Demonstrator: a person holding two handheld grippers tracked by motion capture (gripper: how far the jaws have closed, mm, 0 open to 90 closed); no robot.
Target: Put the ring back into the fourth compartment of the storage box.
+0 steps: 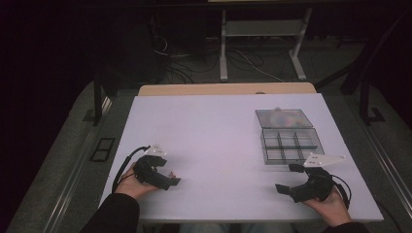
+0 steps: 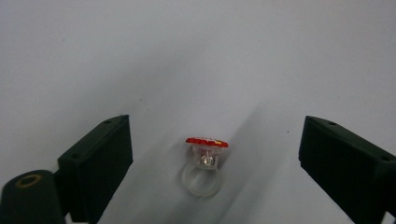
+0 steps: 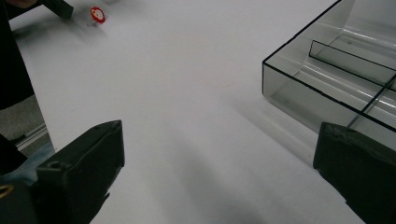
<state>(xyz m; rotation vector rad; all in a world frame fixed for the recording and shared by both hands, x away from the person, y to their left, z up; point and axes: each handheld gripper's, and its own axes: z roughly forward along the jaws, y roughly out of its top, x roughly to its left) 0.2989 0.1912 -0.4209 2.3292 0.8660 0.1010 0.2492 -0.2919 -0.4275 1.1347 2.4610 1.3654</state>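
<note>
Compartments of the clear smoky plastic organiser box (image 1: 291, 144) look bare; its raised lid (image 1: 284, 118) holds blurred colours. Left gripper (image 2: 212, 154) fingers stand wide apart around the clear plastic ring with a red top (image 2: 205, 161) lying untouched on the white desk (image 1: 209, 136). Right gripper (image 3: 219, 182), wide open, holds nothing beside the box.

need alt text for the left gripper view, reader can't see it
A small clear plastic ring with a red top lies on the white table, between the left gripper's two black jaws, which stand apart and do not touch it.
</note>
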